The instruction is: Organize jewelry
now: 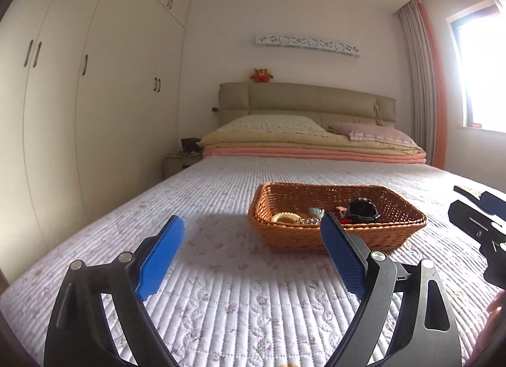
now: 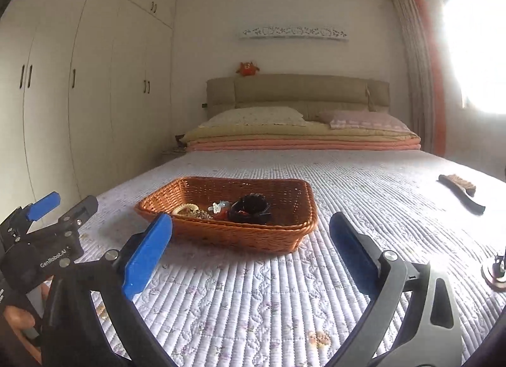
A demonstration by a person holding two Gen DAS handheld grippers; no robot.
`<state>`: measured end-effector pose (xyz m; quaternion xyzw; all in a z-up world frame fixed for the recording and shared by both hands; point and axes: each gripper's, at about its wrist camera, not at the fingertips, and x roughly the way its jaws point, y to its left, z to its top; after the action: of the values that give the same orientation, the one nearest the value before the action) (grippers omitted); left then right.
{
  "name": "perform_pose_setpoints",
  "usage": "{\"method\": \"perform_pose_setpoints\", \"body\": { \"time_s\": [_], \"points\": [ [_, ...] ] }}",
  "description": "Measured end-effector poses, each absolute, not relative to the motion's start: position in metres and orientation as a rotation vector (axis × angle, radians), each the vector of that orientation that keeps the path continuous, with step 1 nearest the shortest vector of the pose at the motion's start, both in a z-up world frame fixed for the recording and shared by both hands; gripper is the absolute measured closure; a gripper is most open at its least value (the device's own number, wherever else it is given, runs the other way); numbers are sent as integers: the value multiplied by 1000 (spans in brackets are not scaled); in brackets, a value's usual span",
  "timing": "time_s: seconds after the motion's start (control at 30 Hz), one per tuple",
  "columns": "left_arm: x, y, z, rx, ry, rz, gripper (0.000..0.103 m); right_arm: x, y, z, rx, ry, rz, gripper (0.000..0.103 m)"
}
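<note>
Left wrist fisheye: I see my left hand-held gripper (image 1: 251, 234) low over the quilted bed (image 1: 221, 288), its two blue-padded fingers spread wide with nothing between them. Ahead, slightly right of centre, a woven basket (image 1: 294, 237) sits on the quilt. Inside it lies the jewelry: a pale beaded bracelet (image 1: 286, 217), a small light-blue trinket (image 1: 316, 211), something red I cannot make out, and a dark round piece (image 1: 363, 208). My right finger pad overlaps the basket's near rim in this view; I cannot tell whether it touches. At the right edge, part of the right hand-held gripper (image 1: 480, 224) shows, its fingertips out of frame.

Right wrist fisheye: my right hand-held gripper (image 2: 251, 228) also stands wide apart and empty above the quilt. The basket (image 2: 240, 235) lies just ahead, left of centre, with the bracelet (image 2: 186, 209), the blue trinket (image 2: 218, 206) and the dark piece (image 2: 249, 209) clustered near its front wall. At far left the left hand-held gripper (image 2: 57, 205) is seen from the side, beside the basket. A brush (image 2: 460, 189) rests on the bed, well apart to the right.
</note>
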<state>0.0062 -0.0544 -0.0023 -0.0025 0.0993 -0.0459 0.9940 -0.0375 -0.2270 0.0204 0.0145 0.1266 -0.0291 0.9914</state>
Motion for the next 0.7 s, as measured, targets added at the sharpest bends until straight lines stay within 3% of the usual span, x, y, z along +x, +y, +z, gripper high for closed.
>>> {"method": "perform_pose_setpoints", "body": {
  "time_s": [0.2,0.7],
  "points": [
    [-2,-55,-3,16,178,-46,11,-44,-222,15,13,241,-48,8],
    [-2,-55,-2,29,191,-22,8,-38,-234,11,73,297,-51,8]
  ]
}}
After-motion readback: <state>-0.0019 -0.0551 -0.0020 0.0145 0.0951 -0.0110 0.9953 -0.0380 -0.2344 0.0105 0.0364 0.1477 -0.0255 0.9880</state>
